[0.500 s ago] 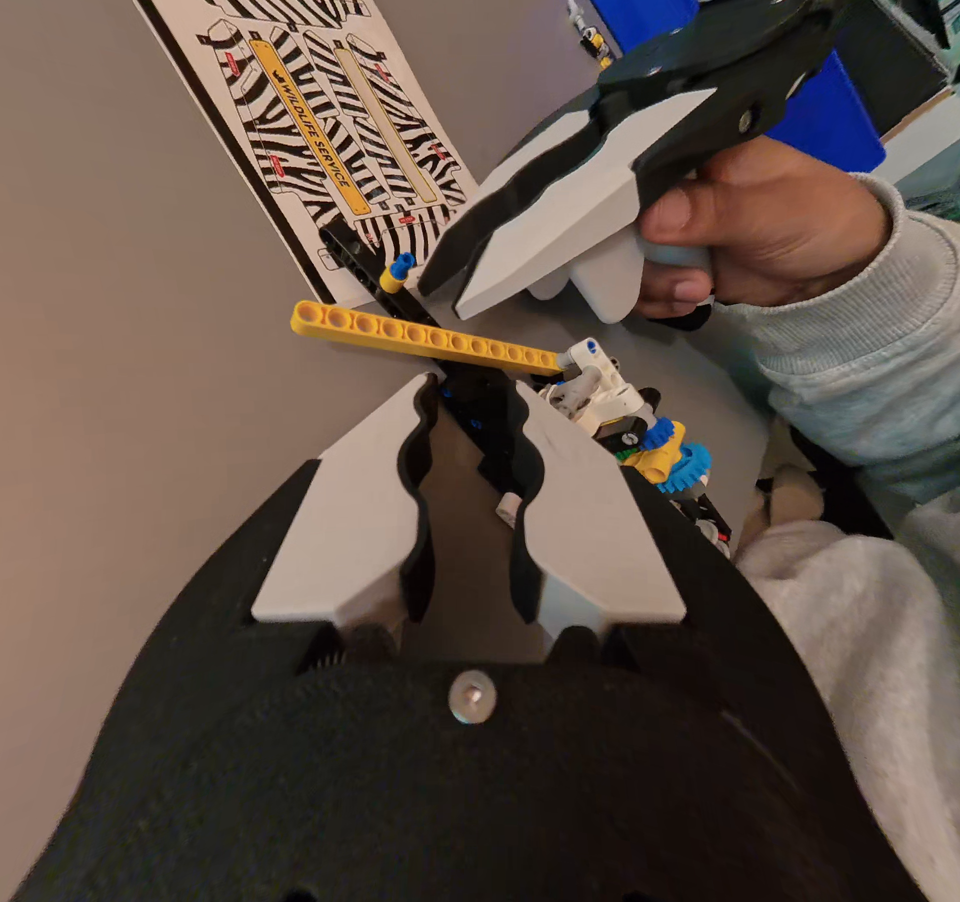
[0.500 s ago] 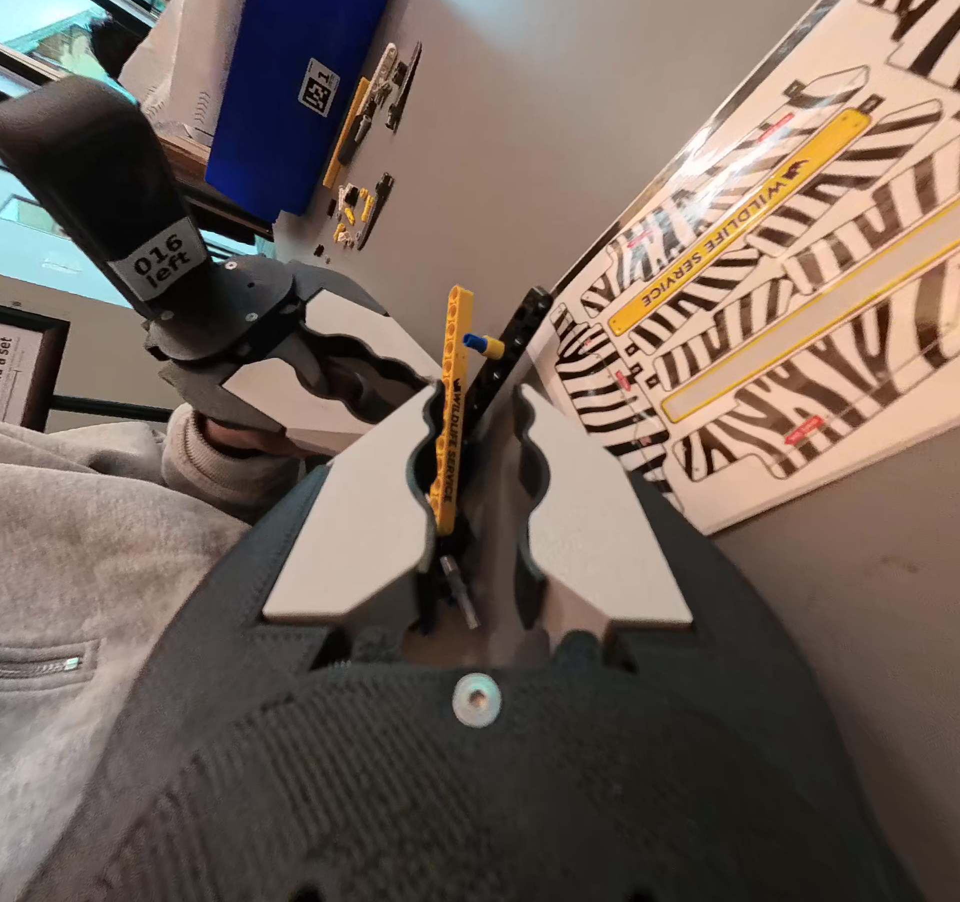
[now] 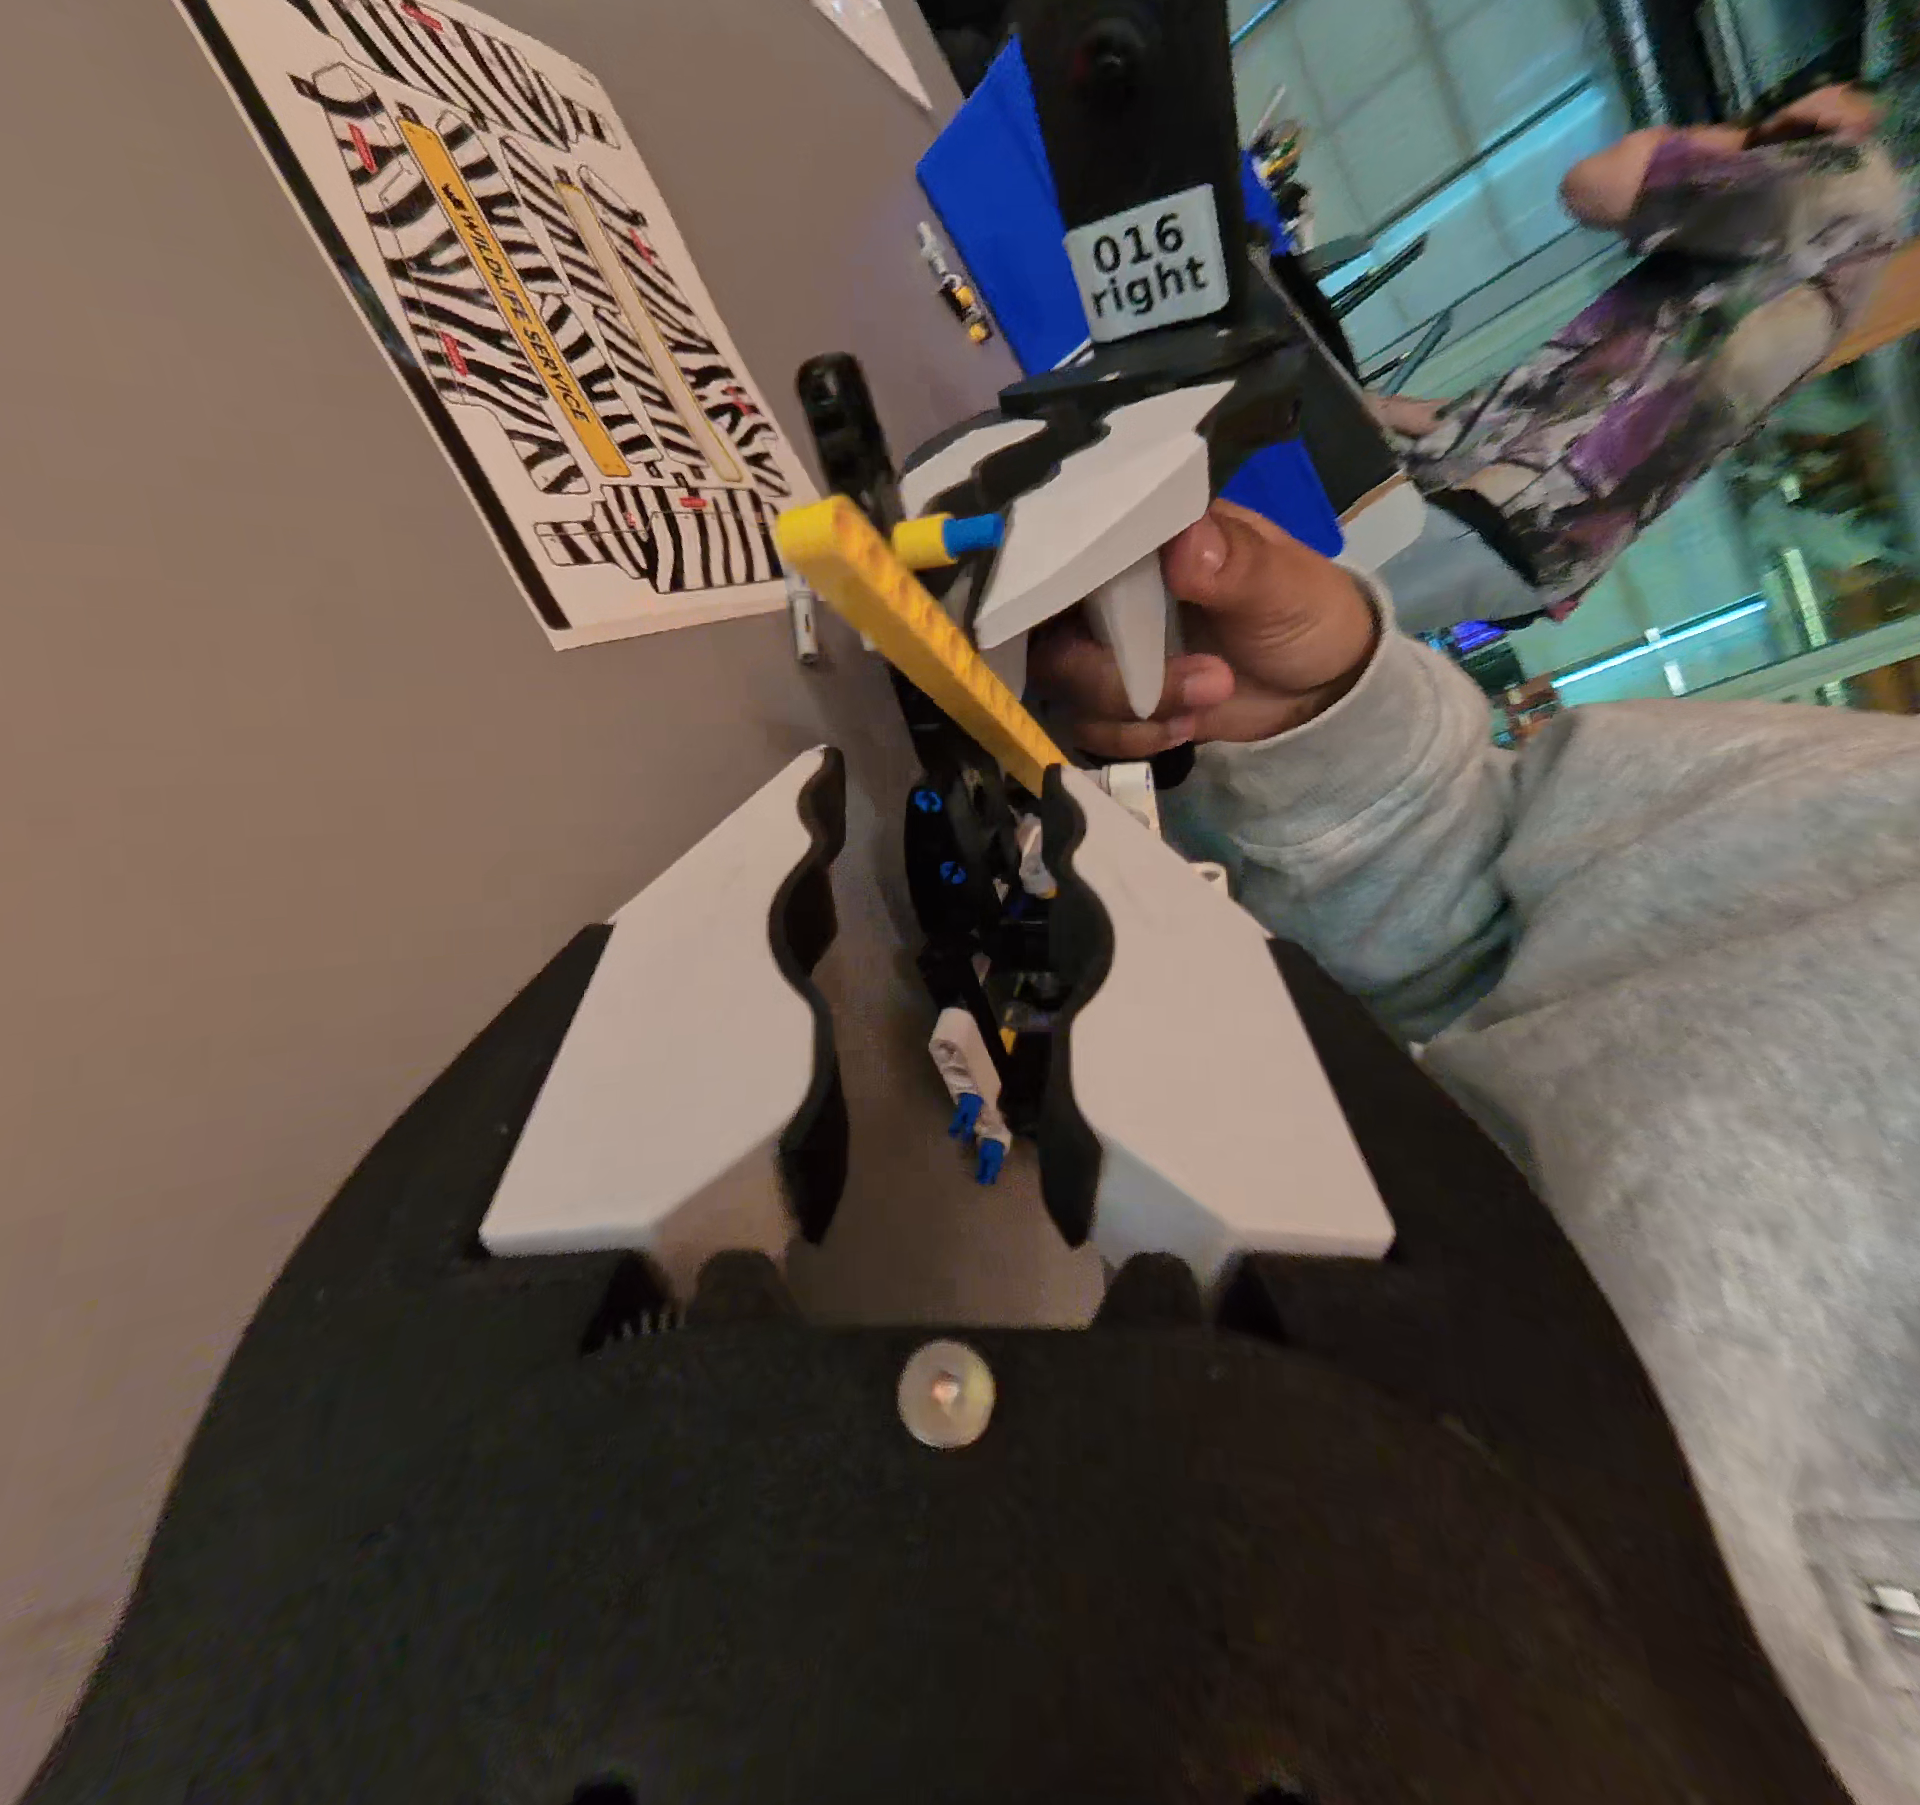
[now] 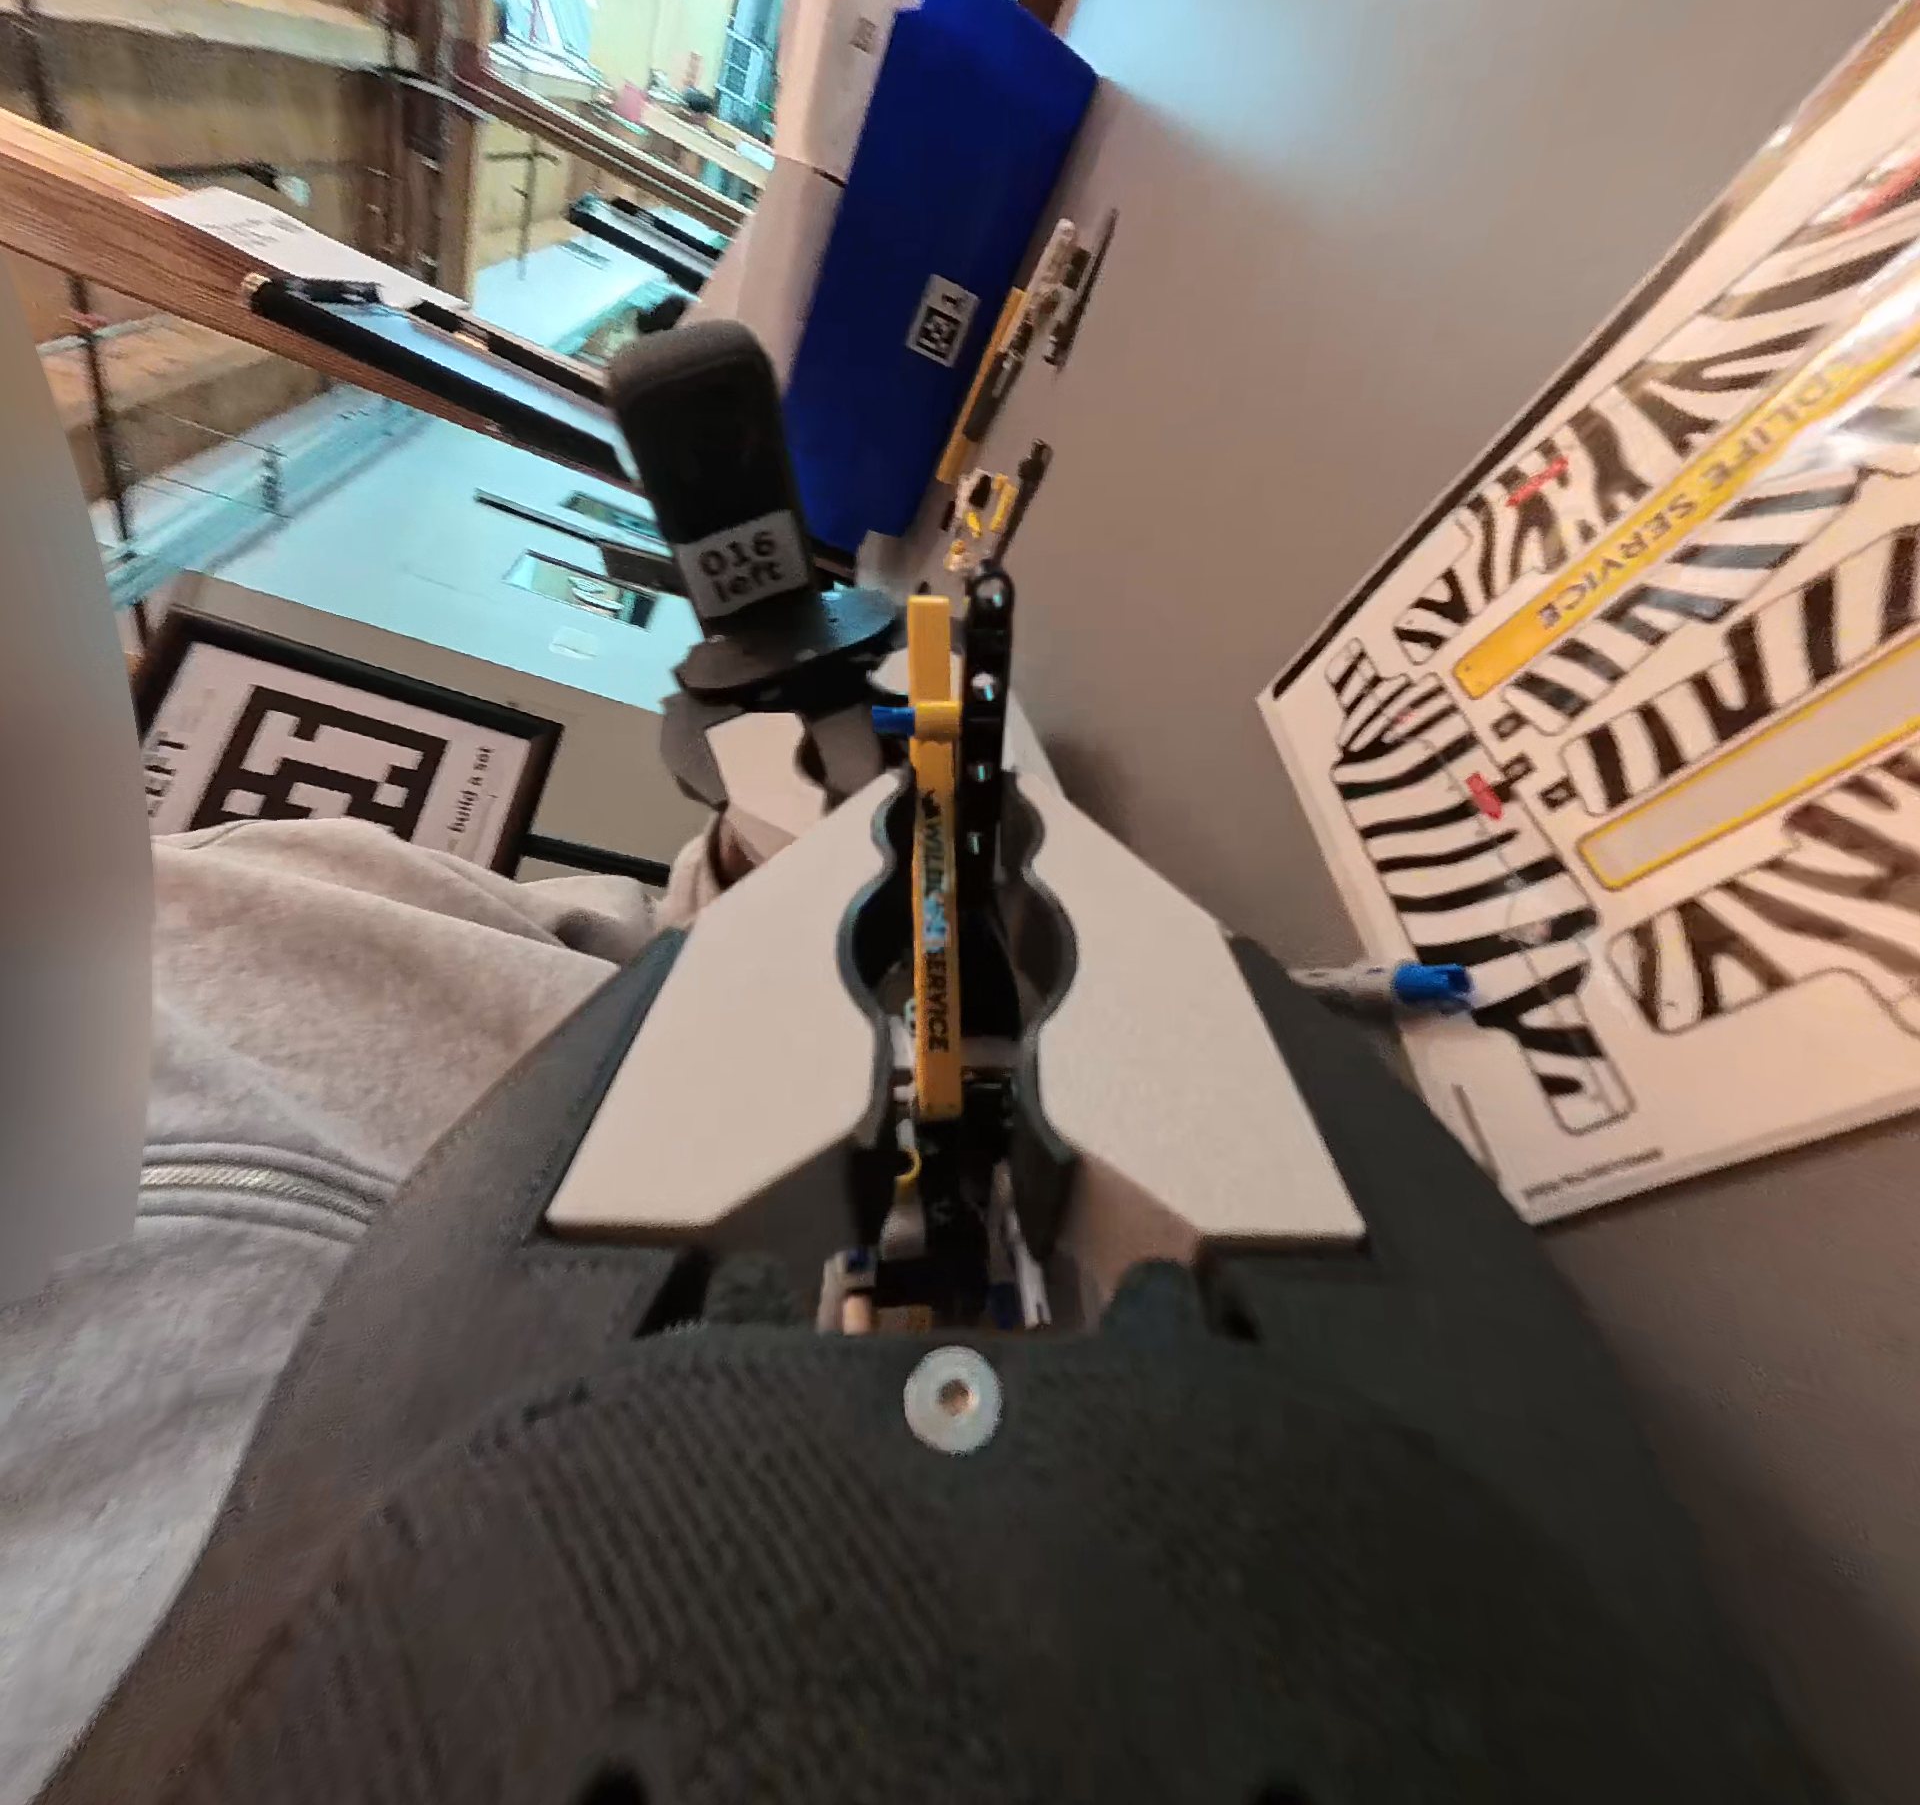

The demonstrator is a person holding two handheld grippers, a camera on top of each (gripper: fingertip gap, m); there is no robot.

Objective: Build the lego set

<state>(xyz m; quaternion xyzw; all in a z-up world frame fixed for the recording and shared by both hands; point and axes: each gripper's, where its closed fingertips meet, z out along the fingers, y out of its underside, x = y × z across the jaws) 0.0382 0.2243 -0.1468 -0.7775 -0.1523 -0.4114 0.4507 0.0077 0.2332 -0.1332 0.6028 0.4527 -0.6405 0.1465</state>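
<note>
Judging by what lay on the table, the build was maybe partway, nowhere near done. A small lego assembly [image 3: 977, 924], mostly black w/ blue pins, sat mid-frame in the left wrist view, between the fingers of the left gripper [image 3: 940, 799]. Those fingers stood apart; the right-hand one touched the model, the left-hand one had a clear gap, so not clamped as far as I could see. A yellow beam [image 3: 914, 633] stuck out from it toward centre-left, w/ a black beam [image 3: 847, 436] rising beside it and a yellow-and-blue pin [image 3: 940, 537] at the beam's far end.

The right gripper [image 3: 971, 519] hung upper centre in that view, its tips right at that pin. In its own view the yellow beam [image 4: 928, 851] and black beam [image 4: 982, 747] ran up between its fingers [image 4: 748, 1017], closely flanked; whether it actually pinched them I couldn't tell.

Left to do, I'd say plenty: the zebra sticker sheet [image 3: 499, 301] at upper left looked mostly unpeeled, a loose grey-and-blue pin [image 4: 1392, 984] lay at its edge, and more loose pieces [image 4: 1013, 425] waited by the blue box [image 4: 925, 228] near top centre.
</note>
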